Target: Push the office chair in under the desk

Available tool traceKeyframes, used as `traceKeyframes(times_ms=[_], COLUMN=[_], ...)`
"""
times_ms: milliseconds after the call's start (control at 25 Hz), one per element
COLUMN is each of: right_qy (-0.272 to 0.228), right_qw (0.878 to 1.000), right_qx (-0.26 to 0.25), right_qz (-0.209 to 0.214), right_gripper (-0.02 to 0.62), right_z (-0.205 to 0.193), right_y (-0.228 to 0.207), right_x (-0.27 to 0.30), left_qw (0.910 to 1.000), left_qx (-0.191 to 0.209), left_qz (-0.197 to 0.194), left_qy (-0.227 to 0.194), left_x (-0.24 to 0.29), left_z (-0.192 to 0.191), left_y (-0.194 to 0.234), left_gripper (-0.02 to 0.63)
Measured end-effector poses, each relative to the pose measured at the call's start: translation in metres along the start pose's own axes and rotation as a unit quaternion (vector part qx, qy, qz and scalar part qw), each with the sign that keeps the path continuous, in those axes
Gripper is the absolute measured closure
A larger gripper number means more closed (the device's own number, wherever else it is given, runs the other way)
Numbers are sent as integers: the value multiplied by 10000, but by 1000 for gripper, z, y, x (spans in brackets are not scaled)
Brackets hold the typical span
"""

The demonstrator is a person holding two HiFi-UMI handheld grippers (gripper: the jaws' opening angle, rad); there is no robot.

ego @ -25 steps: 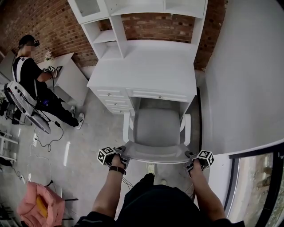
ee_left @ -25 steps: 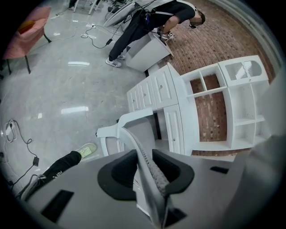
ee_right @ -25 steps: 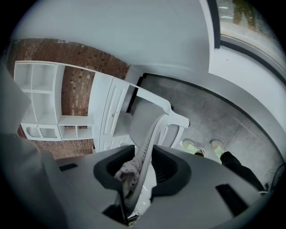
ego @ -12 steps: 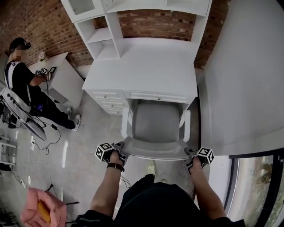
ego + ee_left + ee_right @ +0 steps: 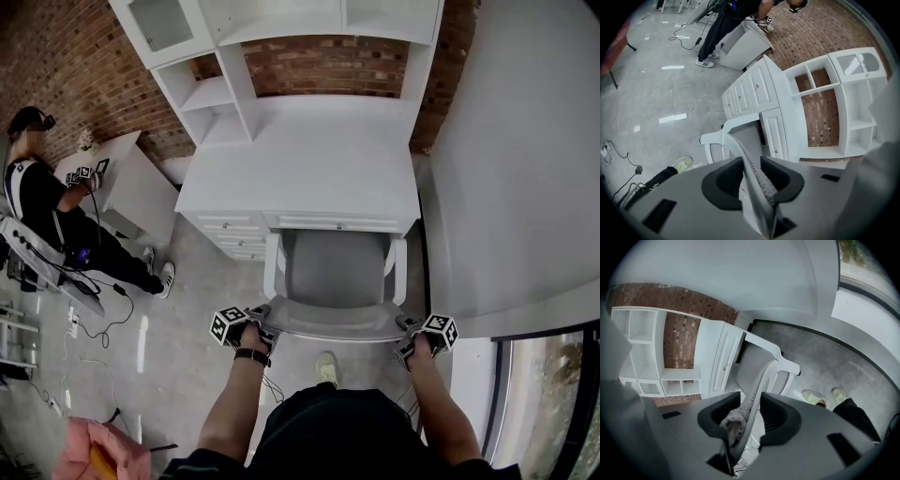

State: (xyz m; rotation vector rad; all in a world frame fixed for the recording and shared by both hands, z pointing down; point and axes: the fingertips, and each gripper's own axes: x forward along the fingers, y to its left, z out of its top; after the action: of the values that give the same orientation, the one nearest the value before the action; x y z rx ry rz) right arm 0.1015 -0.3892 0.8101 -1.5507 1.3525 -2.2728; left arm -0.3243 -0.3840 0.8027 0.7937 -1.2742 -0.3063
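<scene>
The white office chair [image 5: 333, 267] with its grey seat stands with the seat's front under the white desk [image 5: 309, 159], armrests at the desk's front edge. My left gripper [image 5: 262, 318] holds the left end of the chair's backrest [image 5: 328, 324]; in the left gripper view the backrest's mesh edge [image 5: 740, 150] runs between the pads of that gripper [image 5: 752, 174], whose jaws are opening slightly while still touching it. My right gripper [image 5: 404, 329] is shut on the backrest's right end, where the mesh edge [image 5: 757, 380] is seen pinched by the gripper [image 5: 750, 416].
A hutch with shelves [image 5: 220, 89] rises behind the desk against a brick wall. A white wall [image 5: 525, 169] runs close along the right. At the left a person [image 5: 37, 202] sits by a small white cabinet [image 5: 127, 183]; cables [image 5: 94, 309] lie on the floor. My shoe [image 5: 326, 367] is behind the chair.
The chair has rolled forward, its seat going further under the desk. Both grippers have moved forward with the backrest.
</scene>
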Motion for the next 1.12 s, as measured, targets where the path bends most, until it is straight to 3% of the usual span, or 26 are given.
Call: traceKeyframes(times_ms=[600, 920, 1120], right_qy=[36, 143, 36], right_qw=[10000, 9987, 9983], right_qx=[-18, -372, -410], right_qz=[17, 328, 418], right_gripper=[482, 422, 403], right_z=[15, 16, 30], right_y=[17, 22, 25], right_x=[13, 8, -10], left_qw=[9998, 9980, 9977], left_qx=[138, 625, 676], left_qz=[106, -3, -89], left_qy=[77, 47, -28], left_x=[14, 11, 1], left_z=[8, 6, -8], left_y=[-18, -24, -31], left_gripper=[502, 465, 451])
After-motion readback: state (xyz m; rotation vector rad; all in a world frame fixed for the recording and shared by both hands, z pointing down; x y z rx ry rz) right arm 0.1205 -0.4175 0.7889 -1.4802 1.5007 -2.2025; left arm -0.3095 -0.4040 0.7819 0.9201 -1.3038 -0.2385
